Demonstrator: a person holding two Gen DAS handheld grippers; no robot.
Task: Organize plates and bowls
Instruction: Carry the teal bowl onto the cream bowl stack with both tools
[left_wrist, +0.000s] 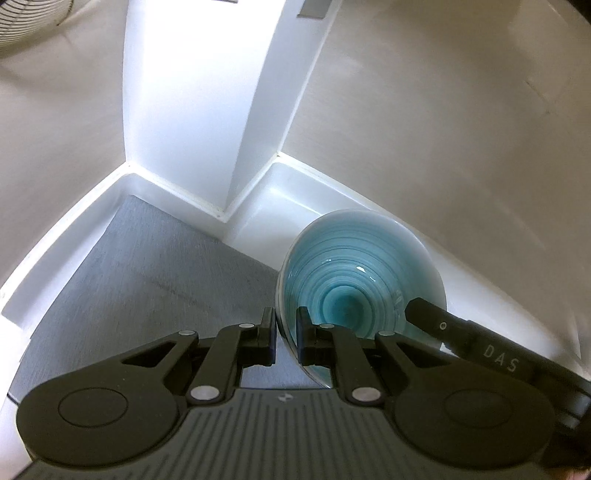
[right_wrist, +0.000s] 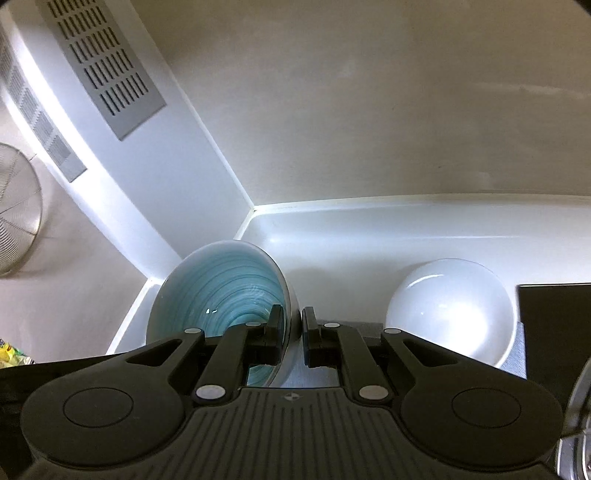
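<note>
Blue bowl (left_wrist: 354, 280) sits pinched by its rim in both your left gripper (left_wrist: 287, 334) and right gripper (right_wrist: 293, 334); a white bowl (right_wrist: 450, 310) lies right of it.

text: "DAS" | on: black finger of the right tongs (left_wrist: 424, 314) | view: left wrist
</note>
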